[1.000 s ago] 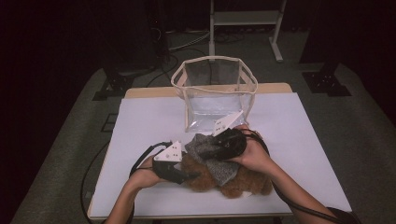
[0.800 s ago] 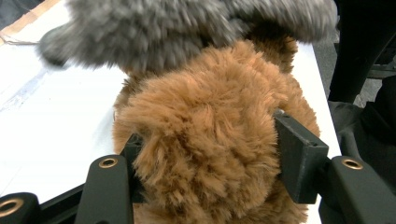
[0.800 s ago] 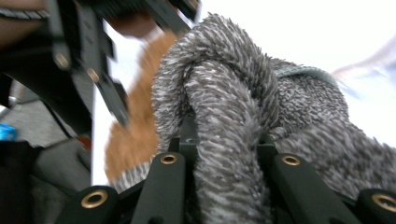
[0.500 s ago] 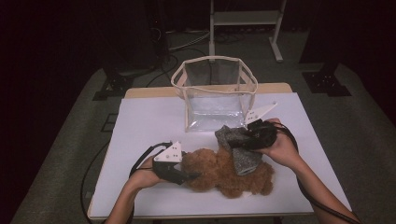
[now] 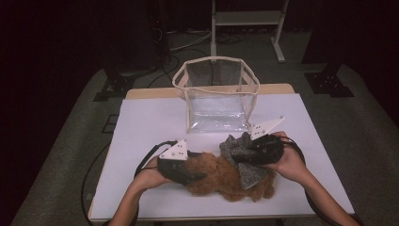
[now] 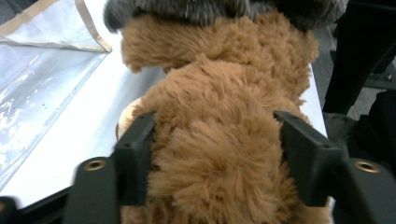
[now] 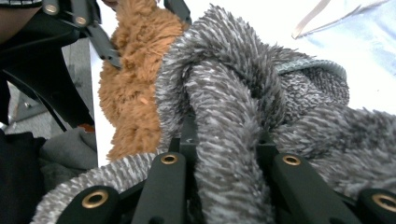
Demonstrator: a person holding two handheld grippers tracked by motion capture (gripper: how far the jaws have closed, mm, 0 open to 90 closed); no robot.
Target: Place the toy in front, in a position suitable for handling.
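Note:
A brown plush toy [image 5: 219, 178] lies on the white table [image 5: 150, 122] in front of the person. My left gripper [image 5: 196, 177] grips its left end; in the left gripper view the jaws [image 6: 217, 135] press into the brown fur [image 6: 215, 93] from both sides, and they have just been opening a little with the plush still between them. My right gripper [image 5: 239, 157] is shut on a grey fuzzy knitted garment [image 5: 251, 175] that drapes over the toy's right end. A thick fold of that garment [image 7: 233, 93] is pinched between the right gripper's jaws [image 7: 224, 140], with the plush [image 7: 135, 79] behind it.
A clear plastic bag with beige trim [image 5: 216, 99] stands open and upright at the back middle of the table, just beyond the toy. Bare white table lies to the left and right. The floor around is dark carpet, with a stand at the back.
My right gripper has moved to the right with the grey garment, dragging it from the middle of the plush toward its right end. The left hand has stayed put.

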